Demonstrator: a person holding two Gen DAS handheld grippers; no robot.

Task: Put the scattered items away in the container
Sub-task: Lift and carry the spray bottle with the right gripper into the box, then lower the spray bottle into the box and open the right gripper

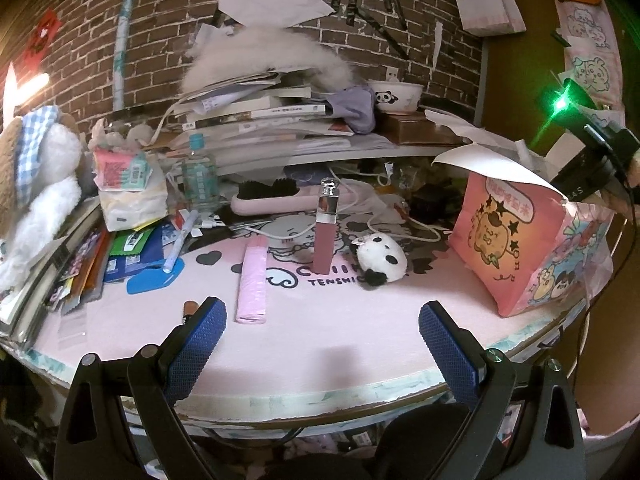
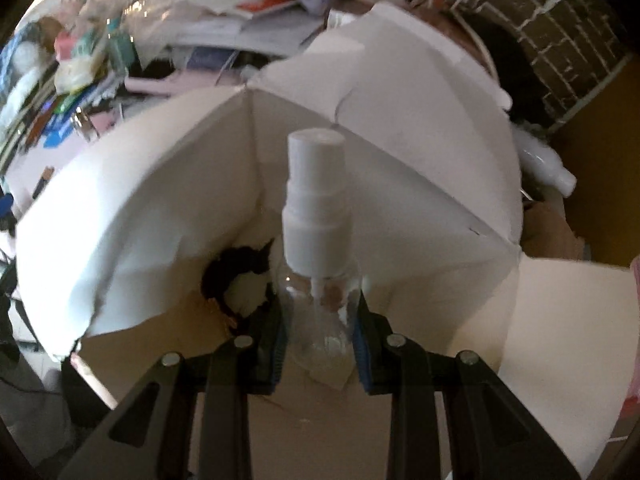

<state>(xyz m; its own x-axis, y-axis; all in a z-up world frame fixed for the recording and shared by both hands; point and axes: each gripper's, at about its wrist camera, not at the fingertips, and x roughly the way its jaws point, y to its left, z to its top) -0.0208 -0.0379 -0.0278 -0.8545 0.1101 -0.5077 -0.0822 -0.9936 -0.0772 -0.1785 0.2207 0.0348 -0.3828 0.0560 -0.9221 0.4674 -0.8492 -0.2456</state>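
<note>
My right gripper (image 2: 319,300) is shut on a clear spray bottle with a white cap (image 2: 315,216) and holds it over the open white inside of the pink cartoon paper bag (image 2: 160,208). A dark item (image 2: 236,276) lies at the bag's bottom. In the left wrist view the same bag (image 1: 516,240) stands on the right of the pink mat (image 1: 320,320). My left gripper (image 1: 322,322) is open and empty above the mat's front edge. On the mat stand a pink lip gloss tube (image 1: 325,228), a pink roll (image 1: 253,280) and a panda plush (image 1: 382,261).
A pen (image 1: 180,242), packets and cards (image 1: 120,256) and a small brown item (image 1: 189,307) lie at the left. A water bottle (image 1: 199,176), a hairbrush (image 1: 276,196), cables and stacked books (image 1: 256,112) crowd the back. A plush toy (image 1: 36,184) is far left.
</note>
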